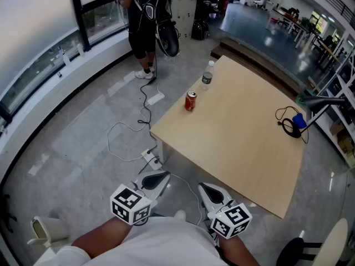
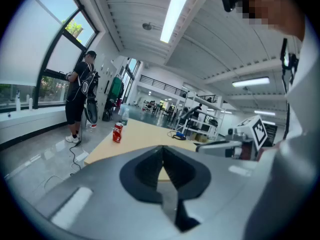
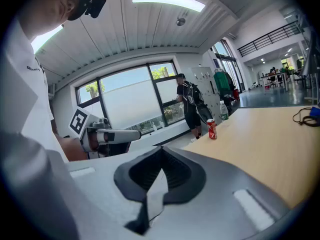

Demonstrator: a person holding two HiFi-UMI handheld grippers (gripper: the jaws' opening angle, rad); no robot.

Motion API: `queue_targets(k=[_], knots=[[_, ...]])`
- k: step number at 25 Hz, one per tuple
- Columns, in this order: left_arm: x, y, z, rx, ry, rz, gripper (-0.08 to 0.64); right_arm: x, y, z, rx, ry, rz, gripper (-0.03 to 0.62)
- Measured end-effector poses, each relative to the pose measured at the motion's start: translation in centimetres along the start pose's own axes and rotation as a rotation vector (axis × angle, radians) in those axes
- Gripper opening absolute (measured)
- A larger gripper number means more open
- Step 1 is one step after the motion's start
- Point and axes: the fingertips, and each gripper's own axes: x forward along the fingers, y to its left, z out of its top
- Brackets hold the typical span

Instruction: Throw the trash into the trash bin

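Head view: red can (image 1: 190,101) and bottle (image 1: 207,75) stand along table (image 1: 238,143) left edge

Up by the window, the standing person (image 1: 145,26) runs off the top edge of the head view, head out of frame. On the table (image 1: 238,148), the bottle (image 1: 207,75) has a label too small to read. The dark tangle (image 1: 293,124) with a blue piece near the far side is too small to name. Down at lower left, a pale container (image 1: 45,230) sits on the floor, too indistinct to say whether it's a bin. A chair (image 1: 327,248) is clipped by the lower right corner. In the left gripper view, the left gripper (image 2: 162,149) blocks the table's near part with its own body. The can (image 2: 117,132) there is too small for its print to be read.
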Motion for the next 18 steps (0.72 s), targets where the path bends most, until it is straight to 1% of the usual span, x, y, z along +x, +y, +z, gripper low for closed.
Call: queue_targets(k=[11,14,18], knots=[[-0.2,-0.1,0.2,0.010,-0.003,-0.005,0.009,-0.2,0.0,0.0,0.002,-0.002,-0.015,0.002],[-0.3,0.1,0.2,0.008,-0.004,-0.003,0.009,-0.2,0.3,0.6,0.002,-0.027,0.000,0.002],[-0.7,0.8,0.4,0.006,-0.006,0.001,0.009,0.5,1.1,1.5,-0.031,-0.058,0.017,0.003]])
